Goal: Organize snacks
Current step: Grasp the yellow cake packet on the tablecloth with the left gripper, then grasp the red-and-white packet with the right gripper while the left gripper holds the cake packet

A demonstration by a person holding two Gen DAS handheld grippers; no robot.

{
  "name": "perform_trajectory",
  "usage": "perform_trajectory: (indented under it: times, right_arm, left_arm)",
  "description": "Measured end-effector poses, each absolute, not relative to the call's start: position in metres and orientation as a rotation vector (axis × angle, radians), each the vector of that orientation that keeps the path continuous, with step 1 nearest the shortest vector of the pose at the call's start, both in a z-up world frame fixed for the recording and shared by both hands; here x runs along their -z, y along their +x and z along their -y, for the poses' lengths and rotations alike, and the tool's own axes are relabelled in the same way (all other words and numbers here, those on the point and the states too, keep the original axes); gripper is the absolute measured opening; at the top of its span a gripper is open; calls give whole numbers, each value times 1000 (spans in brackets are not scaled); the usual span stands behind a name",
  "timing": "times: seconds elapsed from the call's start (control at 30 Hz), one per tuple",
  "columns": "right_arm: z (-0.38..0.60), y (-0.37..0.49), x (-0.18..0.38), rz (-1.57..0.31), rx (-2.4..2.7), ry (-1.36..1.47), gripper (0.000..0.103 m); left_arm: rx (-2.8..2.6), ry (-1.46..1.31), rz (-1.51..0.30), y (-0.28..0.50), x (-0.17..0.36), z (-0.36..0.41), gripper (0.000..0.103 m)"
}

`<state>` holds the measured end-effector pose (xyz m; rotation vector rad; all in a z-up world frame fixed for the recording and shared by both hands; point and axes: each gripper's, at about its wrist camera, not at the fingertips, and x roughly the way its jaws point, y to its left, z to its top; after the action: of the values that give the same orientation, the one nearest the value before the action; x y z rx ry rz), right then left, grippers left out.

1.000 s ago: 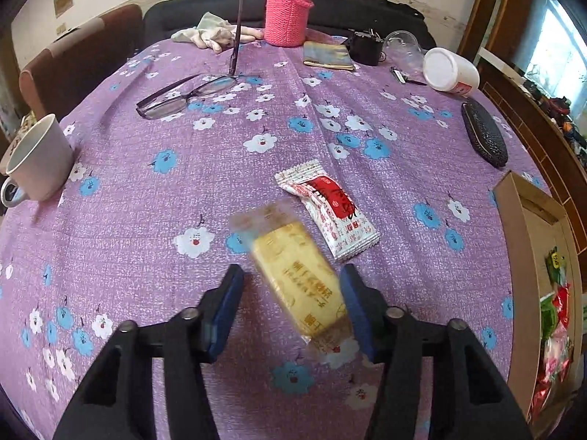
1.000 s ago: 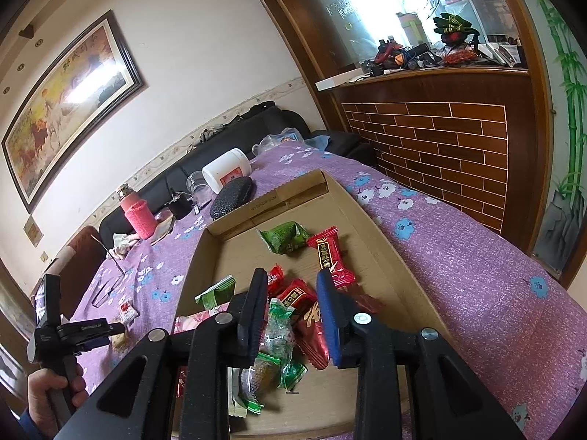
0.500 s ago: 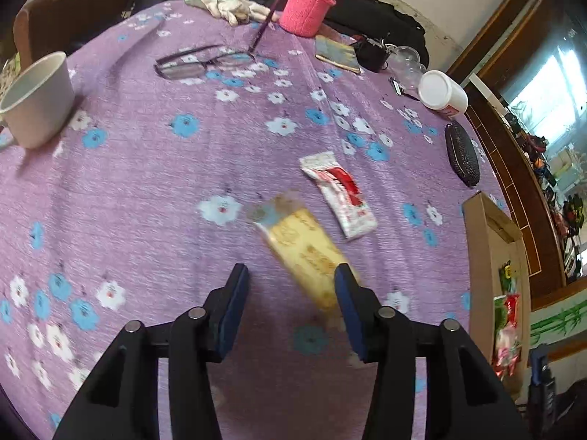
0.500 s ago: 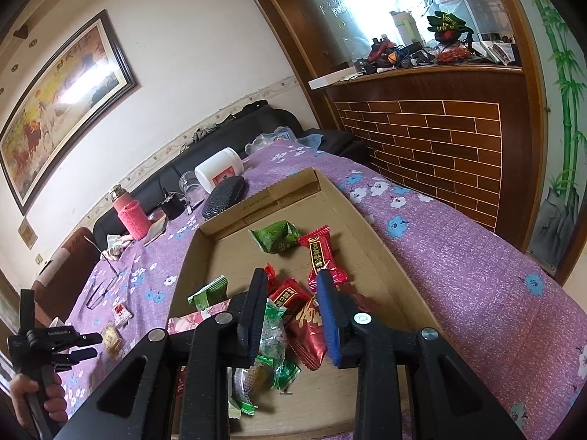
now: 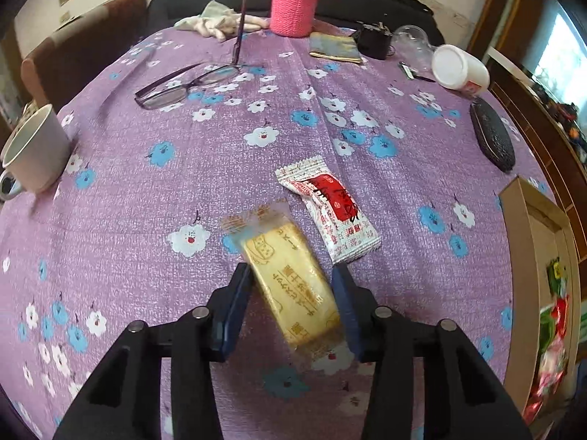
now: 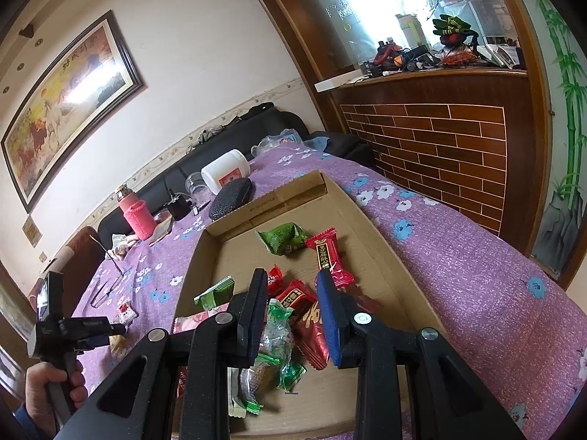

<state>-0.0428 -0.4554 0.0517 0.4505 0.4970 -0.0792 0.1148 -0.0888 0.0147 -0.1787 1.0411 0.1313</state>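
1. The yellow rectangular biscuit in its clear wrapper (image 5: 291, 286) sits between the blue pads of your left gripper (image 5: 292, 302), lying slantwise; the jaws stand close on both sides, but you cannot tell whether they actually clamp it.
2. Just ahead and to the right of that gripper, a white-and-red wrapped snack (image 5: 328, 208) lies flat on the purple flowered tablecloth (image 5: 146, 198).
3. Far to its right is the shallow brown cardboard box (image 5: 528, 220) with wrapped candies inside.
4. Your right gripper (image 6: 291, 310) hangs above that box (image 6: 370, 227), jaws parted and holding nothing, over a heap of red and green sweets (image 6: 293, 315).
5. Well ahead of your left gripper lie dark-framed glasses (image 5: 183, 84); to the left stands a white mug (image 5: 35, 150).
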Motion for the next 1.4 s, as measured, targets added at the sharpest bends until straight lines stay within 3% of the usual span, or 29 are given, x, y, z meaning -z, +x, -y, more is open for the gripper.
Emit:
perform_trajectory:
  times: [0.1,0.43,0.57,0.77,1.0,1.4]
  right_arm:
    - [455,-43,-52,-497,77,448,29]
    - [448,-43,-57,-496,92,407,29]
    - [424,-49,-90,-461,31,349,30]
    - [335,-4,-122,-651,-354,254,30]
    - [219,89,-88,-897,-550,151,30]
    - [148,172,-33,-983,-495,-32,30]
  left_arm:
    - [-79,-145,-1026,107,-16,81,34]
    - [93,-209,-975,79,-19,39,32]
    - [106,-238,-923,79,-23,26,32]
    - [100,-301,-883,81,-34,4,32]
    - [56,-348,-864,79,-39,-17,32]
    - [54,-340,-878,84,-37,-16,32]
